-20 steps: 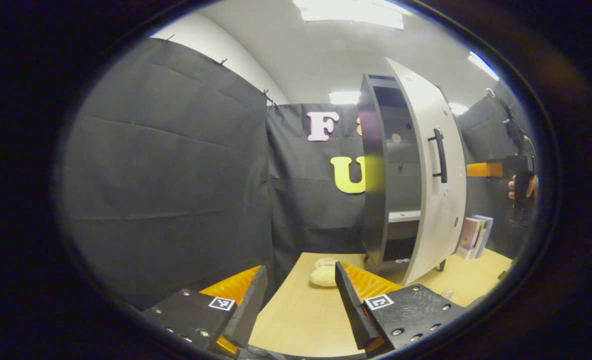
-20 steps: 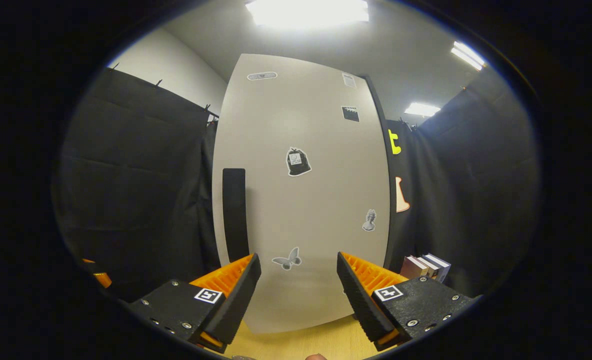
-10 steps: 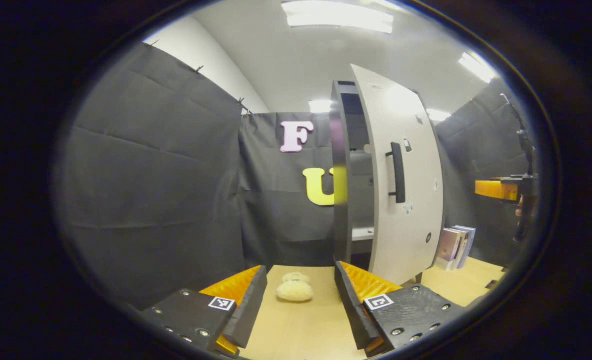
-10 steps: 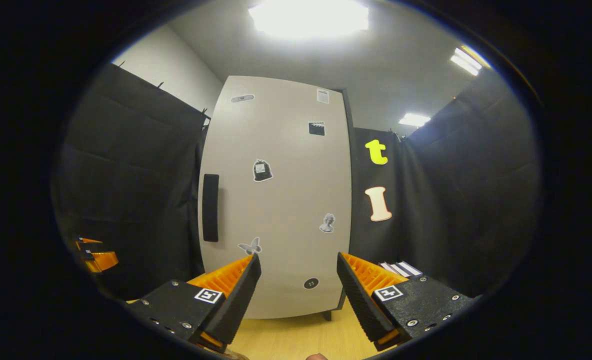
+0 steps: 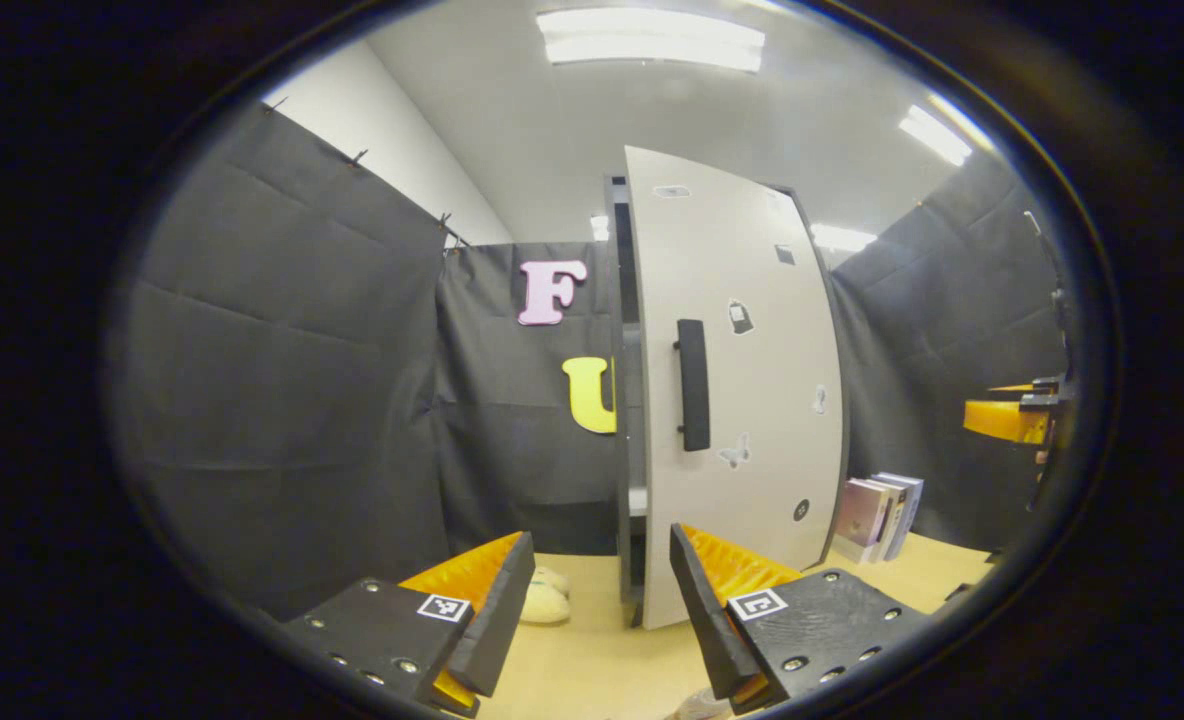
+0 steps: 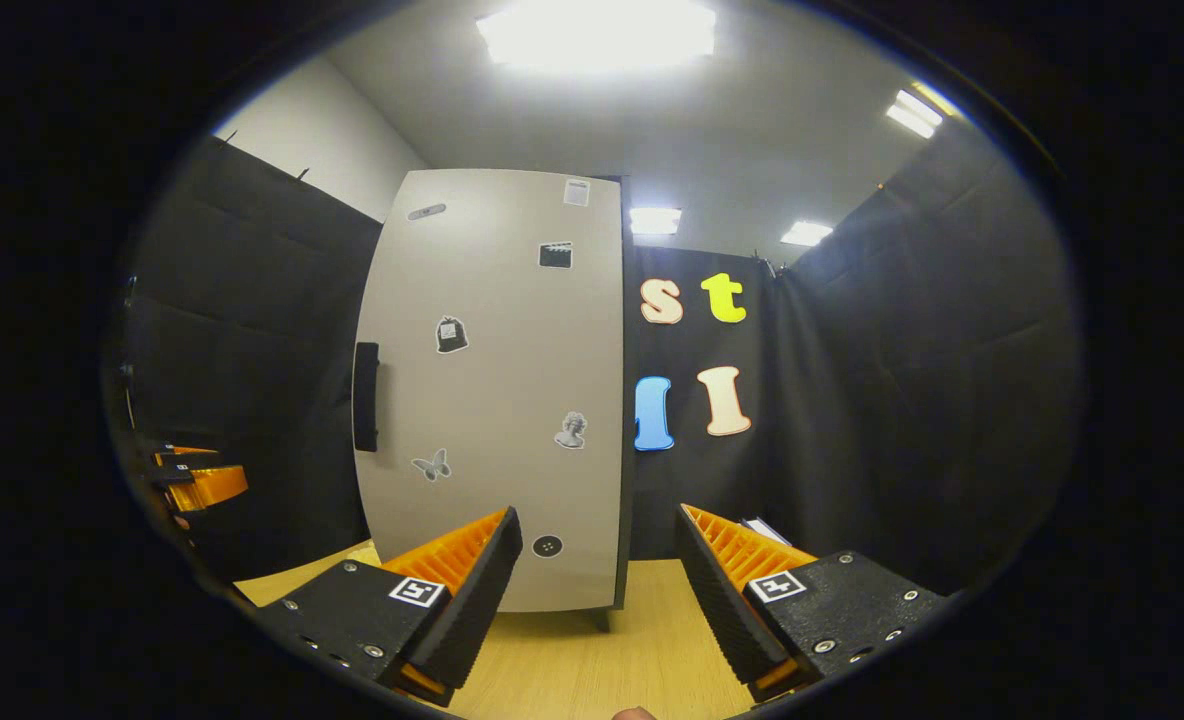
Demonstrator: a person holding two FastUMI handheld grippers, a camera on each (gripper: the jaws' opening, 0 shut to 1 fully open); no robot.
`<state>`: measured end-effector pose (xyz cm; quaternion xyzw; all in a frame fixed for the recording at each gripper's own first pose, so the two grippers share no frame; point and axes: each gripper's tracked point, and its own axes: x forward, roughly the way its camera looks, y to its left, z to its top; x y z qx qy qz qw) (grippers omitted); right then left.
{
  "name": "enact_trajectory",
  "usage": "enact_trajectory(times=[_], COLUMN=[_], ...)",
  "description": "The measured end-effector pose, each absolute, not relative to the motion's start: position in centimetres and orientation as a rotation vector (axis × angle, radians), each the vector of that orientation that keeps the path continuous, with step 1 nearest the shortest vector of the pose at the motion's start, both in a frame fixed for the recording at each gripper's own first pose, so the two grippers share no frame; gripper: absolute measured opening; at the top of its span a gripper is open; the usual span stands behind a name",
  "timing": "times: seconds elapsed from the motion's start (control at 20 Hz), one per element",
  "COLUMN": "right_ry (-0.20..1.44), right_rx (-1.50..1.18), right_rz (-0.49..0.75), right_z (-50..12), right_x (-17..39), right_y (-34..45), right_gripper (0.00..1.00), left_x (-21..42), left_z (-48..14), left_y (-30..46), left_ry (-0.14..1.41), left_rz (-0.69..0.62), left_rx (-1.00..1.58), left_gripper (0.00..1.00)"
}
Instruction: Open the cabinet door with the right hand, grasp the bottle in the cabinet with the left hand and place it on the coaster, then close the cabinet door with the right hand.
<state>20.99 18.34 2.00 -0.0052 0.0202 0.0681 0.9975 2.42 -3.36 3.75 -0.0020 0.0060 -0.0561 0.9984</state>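
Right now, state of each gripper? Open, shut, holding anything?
Left gripper: open, fingers apart, nothing between them.
Right gripper: open, fingers apart, nothing held, facing the cabinet door.

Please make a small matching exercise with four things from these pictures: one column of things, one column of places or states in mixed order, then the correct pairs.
Things:
1. cabinet door
2. door handle
3. books
4. plush toy

Places or states:
A. black, upright bar
B. almost shut, stickers on it
C. on the table, left of the cabinet
D. standing right of the cabinet

Pairs: 1-B, 2-A, 3-D, 4-C
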Motion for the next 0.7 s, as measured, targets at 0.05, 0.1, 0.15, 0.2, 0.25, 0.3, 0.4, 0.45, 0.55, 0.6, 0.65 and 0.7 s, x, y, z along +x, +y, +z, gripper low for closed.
enact_trajectory(times=[0.05, 0.1, 0.15, 0.2, 0.25, 0.3, 0.4, 0.45, 0.55, 0.6, 0.65, 0.7], right_ry=[0.043, 0.046, 0.049, 0.052, 0.055, 0.057, 0.057, 0.059, 0.063, 0.064, 0.065, 0.066], right_rx=[-0.004, 0.005, 0.013, 0.017, 0.016, 0.016, 0.019, 0.022, 0.026, 0.027, 0.027, 0.028], right_rz=[0.132, 0.130, 0.126, 0.121, 0.115, 0.108, 0.098, 0.093, 0.087, 0.084, 0.081, 0.079], right_z=[1.9, 1.6, 1.5, 1.3, 1.2, 1.0, 0.8, 0.7, 0.4, 0.3, 0.3, 0.3], right_x=[20.9, 20.9, 20.8, 20.8, 20.8, 20.7, 20.7, 20.7, 20.6, 20.6, 20.6, 20.6], right_y=[17.6, 17.0, 16.3, 15.7, 15.0, 14.4, 13.4, 13.0, 12.4, 12.3, 12.0, 12.0], right_gripper=[0.94, 0.94, 0.94, 0.94, 0.94, 0.94, 0.94, 0.94, 0.94, 0.94, 0.94, 0.94], left_x=[2.3, 2.2, 2.1, 2.0, 2.1, 1.9, 1.9, 1.9, 1.9, 1.9, 1.8, 1.8], left_z=[3.9, 4.1, 4.3, 4.5, 4.7, 4.9, 5.1, 5.2, 5.1, 5.1, 5.1, 5.1], left_y=[-3.8, -4.3, -4.5, -4.8, -5.0, -5.1, -5.2, -5.2, -5.1, -5.0, -4.9, -4.8], left_ry=[0.015, 0.015, 0.017, 0.017, 0.015, 0.012, 0.006, 0.007, 0.012, 0.011, 0.012, 0.012], left_rz=[-0.113, -0.112, -0.109, -0.106, -0.103, -0.099, -0.089, -0.085, -0.077, -0.072, -0.067, -0.063], left_rx=[-0.007, -0.008, -0.005, 0.000, 0.007, 0.015, 0.027, 0.029, 0.025, 0.025, 0.026, 0.027], left_gripper=[0.84, 0.84, 0.83, 0.83, 0.81, 0.79, 0.75, 0.73, 0.78, 0.73, 0.75, 0.76])
